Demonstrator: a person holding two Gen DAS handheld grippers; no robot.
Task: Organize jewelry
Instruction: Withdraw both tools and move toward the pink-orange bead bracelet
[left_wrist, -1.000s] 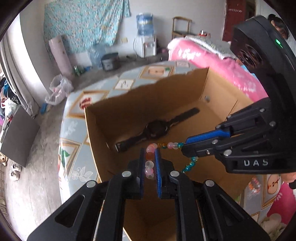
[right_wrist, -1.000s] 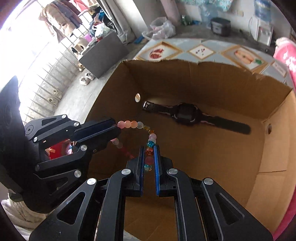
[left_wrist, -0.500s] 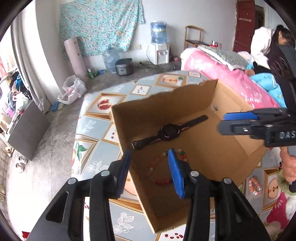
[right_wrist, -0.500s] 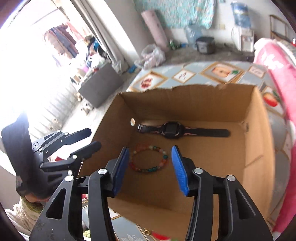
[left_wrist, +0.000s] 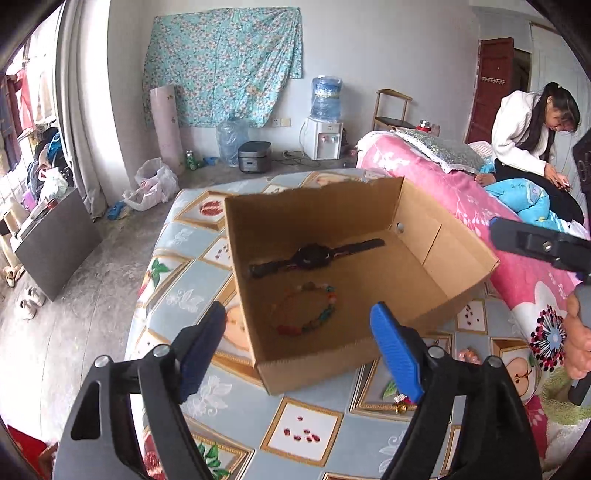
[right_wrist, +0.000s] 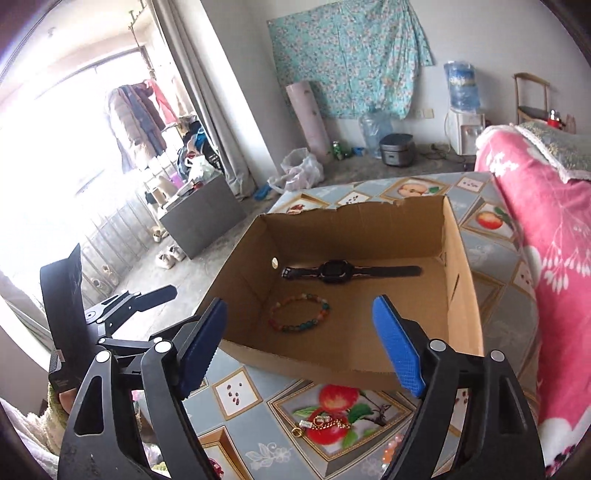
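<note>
**Jewelry sorting, partway: two pieces boxed, loose pieces left on the table**

The cardboard box (left_wrist: 436, 295) stands open on a table covered by a fruit-print tablecloth (left_wrist: 184, 258). On the box floor lie a black wristwatch (left_wrist: 314, 256), stretched flat near the far wall, and a multicoloured bead bracelet (left_wrist: 306, 310), a closed ring just in front of the watch and apart from it. Both grippers hover above and in front of the box's near wall. The left gripper (left_wrist: 299, 343) has its blue-padded jaws spread wide and holds nothing; the right gripper (right_wrist: 299, 343) is likewise wide apart and empty.

Progress, as a judgement: two items are stowed, and at least two remain outside. A gold chain with small clasps (right_wrist: 321, 424) lies on the cloth in front of the box, and pale pink beads (left_wrist: 467, 355), probably another bracelet, rest on the cloth to the right of the box.

Differences between views: the right wrist view shows the gold chain nearly whole, on a red apple print, where the left wrist view catches only a glint of it behind its right finger. The left wrist view alone shows a woman in a white jacket (left_wrist: 524, 129) beyond the pink blanket (left_wrist: 480, 206); the right wrist view alone shows the bright window and hanging clothes.
</note>
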